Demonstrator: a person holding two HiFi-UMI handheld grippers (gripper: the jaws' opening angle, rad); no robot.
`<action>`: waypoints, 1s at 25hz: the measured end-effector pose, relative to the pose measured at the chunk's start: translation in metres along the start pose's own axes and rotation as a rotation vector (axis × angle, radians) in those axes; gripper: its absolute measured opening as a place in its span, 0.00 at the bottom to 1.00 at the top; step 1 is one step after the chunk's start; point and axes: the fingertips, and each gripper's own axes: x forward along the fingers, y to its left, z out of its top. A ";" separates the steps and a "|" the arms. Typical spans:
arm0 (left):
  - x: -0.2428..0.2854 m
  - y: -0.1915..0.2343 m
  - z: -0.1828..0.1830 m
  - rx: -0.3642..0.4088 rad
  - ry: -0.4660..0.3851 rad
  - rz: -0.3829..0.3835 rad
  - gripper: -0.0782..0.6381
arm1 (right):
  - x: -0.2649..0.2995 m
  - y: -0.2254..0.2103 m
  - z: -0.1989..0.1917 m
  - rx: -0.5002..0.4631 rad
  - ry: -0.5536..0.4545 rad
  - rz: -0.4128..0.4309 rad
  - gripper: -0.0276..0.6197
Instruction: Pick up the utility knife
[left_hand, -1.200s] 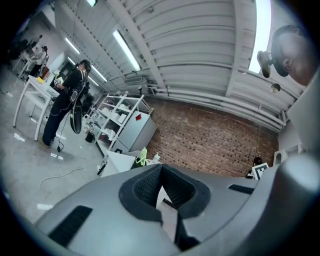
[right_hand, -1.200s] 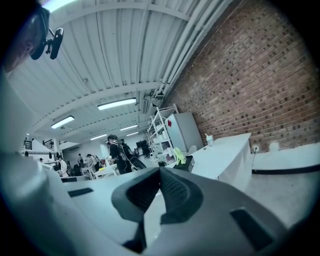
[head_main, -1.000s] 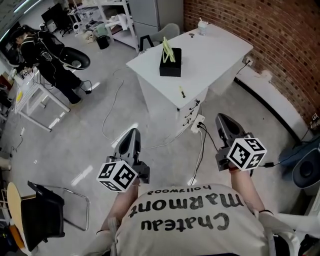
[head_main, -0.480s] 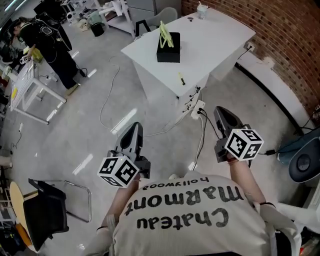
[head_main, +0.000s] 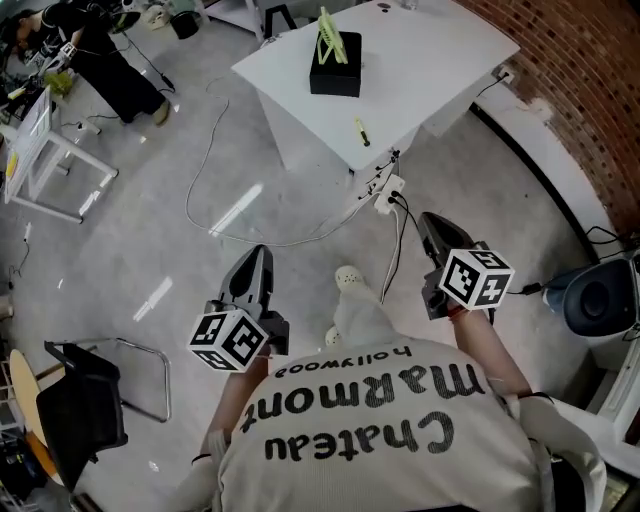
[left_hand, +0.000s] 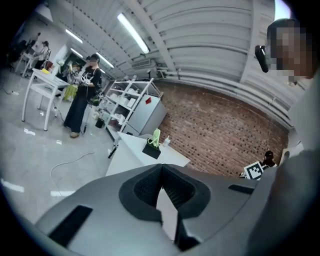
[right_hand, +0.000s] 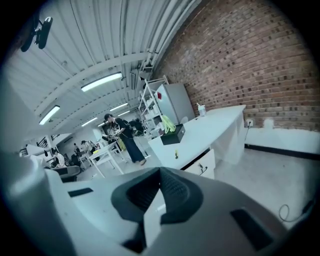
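Note:
The utility knife (head_main: 360, 131) is a small yellow-green tool lying near the front edge of the white table (head_main: 420, 70), far ahead of both grippers; in the right gripper view the knife (right_hand: 176, 153) shows as a small speck. My left gripper (head_main: 257, 252) hangs over the floor at lower left, jaws together and empty. My right gripper (head_main: 427, 219) is at the right, also shut on nothing, short of the table. In each gripper view the jaws of the left gripper (left_hand: 161, 168) and the right gripper (right_hand: 160, 173) meet at the tips.
A black box (head_main: 335, 63) holding a yellow-green item stands mid-table. Cables (head_main: 300, 235) and a power strip (head_main: 386, 196) lie on the floor before the table. A black chair (head_main: 85, 410) is lower left, a round device (head_main: 598, 305) right, a person (head_main: 110, 70) far left.
Both grippers have come down lower. The table has slid toward the top of the head view, and a white shoe now shows between the grippers.

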 end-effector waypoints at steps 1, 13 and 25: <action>0.001 0.005 0.002 0.004 -0.006 0.006 0.11 | 0.007 -0.001 -0.002 0.011 0.007 0.005 0.05; 0.054 0.026 0.072 0.037 -0.130 0.067 0.11 | 0.106 -0.013 0.065 0.044 -0.013 0.099 0.05; 0.106 0.068 0.106 0.026 -0.152 0.178 0.11 | 0.215 -0.045 0.087 -0.003 0.037 0.102 0.05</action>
